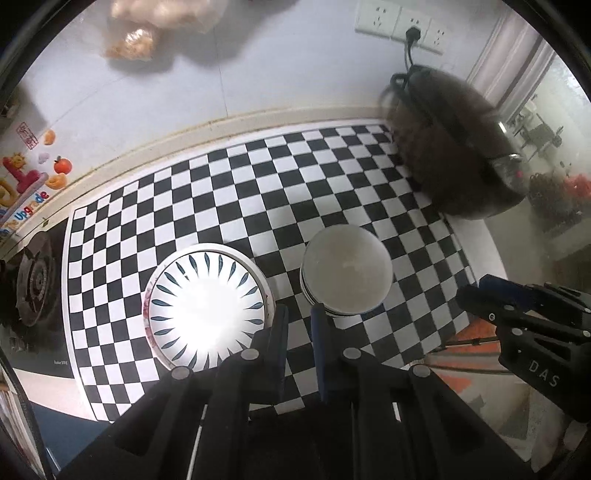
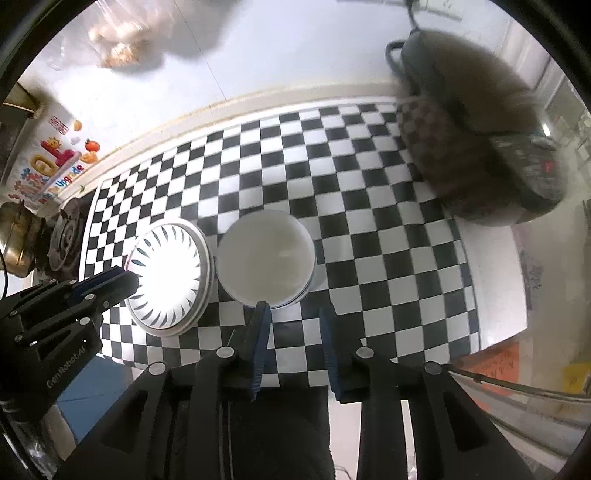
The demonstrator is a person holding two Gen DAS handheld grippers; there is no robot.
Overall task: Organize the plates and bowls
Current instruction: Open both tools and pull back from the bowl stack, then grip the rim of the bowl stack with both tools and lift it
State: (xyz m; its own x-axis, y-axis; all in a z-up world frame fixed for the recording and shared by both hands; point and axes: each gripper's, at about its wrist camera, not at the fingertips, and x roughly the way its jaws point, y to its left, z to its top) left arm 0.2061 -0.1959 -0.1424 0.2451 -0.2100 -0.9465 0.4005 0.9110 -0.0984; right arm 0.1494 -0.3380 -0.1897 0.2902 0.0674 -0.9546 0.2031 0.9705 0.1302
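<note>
A stack of plates (image 1: 207,306), the top one white with dark leaf marks, sits on the checkered mat (image 1: 258,184). A stack of plain white bowls (image 1: 347,273) stands just right of it. Both also show in the right wrist view, the plates (image 2: 168,282) and the bowls (image 2: 266,256). My left gripper (image 1: 300,314) hovers between the two stacks, near their front edges, open a little and empty. My right gripper (image 2: 295,314) is open and empty, just in front of the bowls. Each gripper shows in the other's view, the right (image 1: 476,291) and the left (image 2: 127,278).
A dark rice cooker (image 1: 454,147) stands at the back right, plugged into wall sockets (image 1: 399,22). A gas hob (image 1: 35,280) lies left of the mat. Bagged food (image 1: 133,40) hangs on the tiled wall. The counter edge is at the right.
</note>
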